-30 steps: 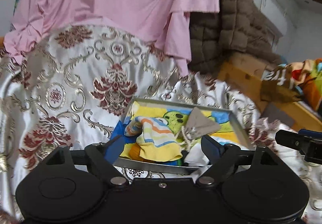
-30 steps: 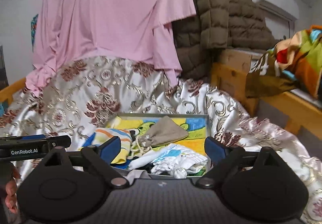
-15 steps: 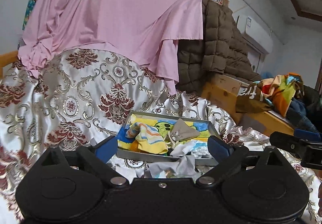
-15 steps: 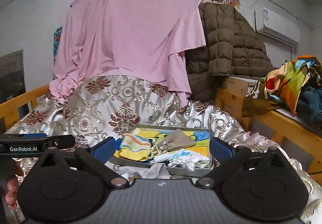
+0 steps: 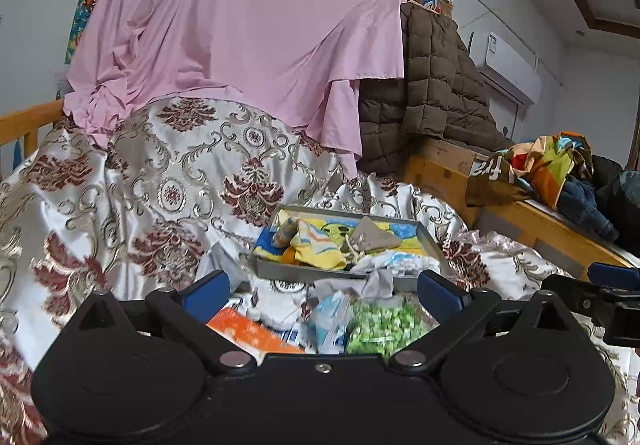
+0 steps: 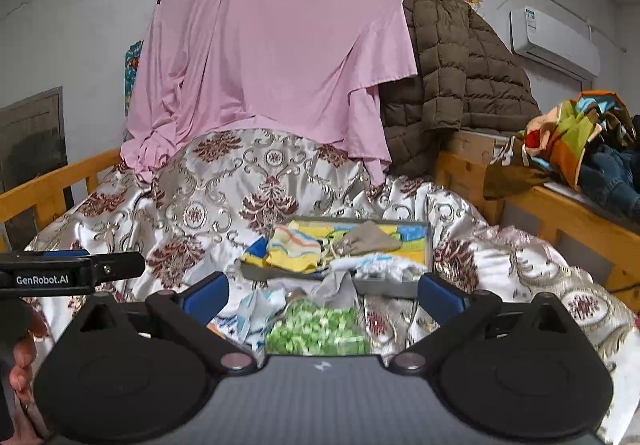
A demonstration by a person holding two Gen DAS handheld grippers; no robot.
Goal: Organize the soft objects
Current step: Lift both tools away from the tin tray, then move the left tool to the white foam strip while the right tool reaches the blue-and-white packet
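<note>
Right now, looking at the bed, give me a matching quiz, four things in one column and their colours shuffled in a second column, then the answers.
Things:
1. hanging sheet
2. quilted jacket
3. bag of small pieces
4. drawstring pouch in the tray

Colours:
A. bright green
B. pink
C. grey-beige
D. brown

Pairs: 1-B, 2-D, 3-A, 4-C

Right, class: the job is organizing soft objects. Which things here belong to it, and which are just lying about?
Part of the job:
- grey rectangular tray
- striped yellow sock
- grey drawstring cloth pouch
- white patterned cloth
- grey rag

Just lying about:
- pink hanging sheet
- brown quilted jacket
- white wall air conditioner
- bag of green pieces
</note>
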